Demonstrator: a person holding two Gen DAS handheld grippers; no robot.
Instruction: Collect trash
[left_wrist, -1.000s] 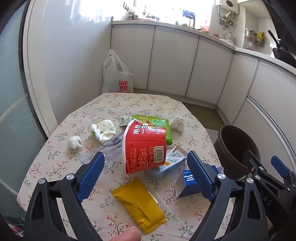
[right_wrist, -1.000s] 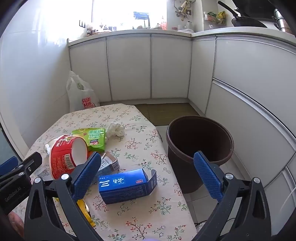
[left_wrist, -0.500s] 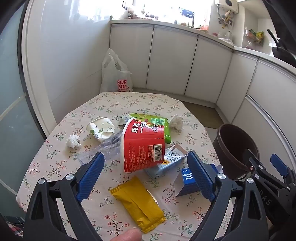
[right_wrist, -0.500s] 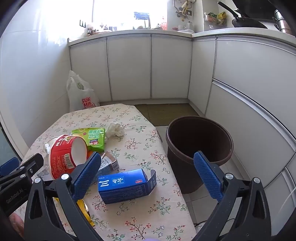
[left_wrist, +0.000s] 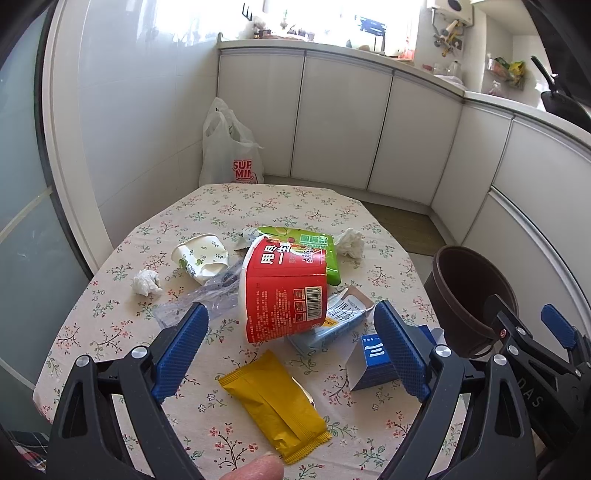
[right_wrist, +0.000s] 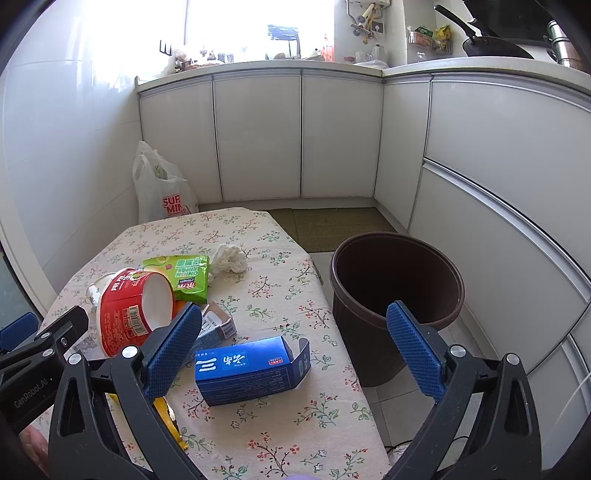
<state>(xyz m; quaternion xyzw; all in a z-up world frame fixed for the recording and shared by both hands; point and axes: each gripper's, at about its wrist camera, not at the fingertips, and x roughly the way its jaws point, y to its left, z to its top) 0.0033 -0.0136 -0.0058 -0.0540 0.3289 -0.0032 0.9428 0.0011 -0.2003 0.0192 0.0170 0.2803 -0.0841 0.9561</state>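
Trash lies on the floral table (left_wrist: 258, 206): a red noodle cup (left_wrist: 284, 295) on its side, a green snack bag (left_wrist: 314, 247), a yellow packet (left_wrist: 273, 402), a blue carton (right_wrist: 251, 367), a light blue carton (left_wrist: 332, 325), a paper cup (left_wrist: 201, 258), clear plastic wrap (left_wrist: 199, 302) and two tissue wads (left_wrist: 147, 282) (right_wrist: 231, 258). A brown trash bin (right_wrist: 397, 295) stands on the floor right of the table. My left gripper (left_wrist: 291, 347) is open above the near table edge. My right gripper (right_wrist: 291, 343) is open above the blue carton.
A white plastic shopping bag (left_wrist: 231, 151) stands on the floor behind the table. White cabinets (right_wrist: 295, 136) line the back and right walls. A glass door (left_wrist: 22, 221) is at the left. A floor mat (right_wrist: 332, 227) lies beyond the bin.
The left gripper has drawn back and up slightly, so the table items sit a little lower and smaller. The right gripper has barely moved. Both stay open.
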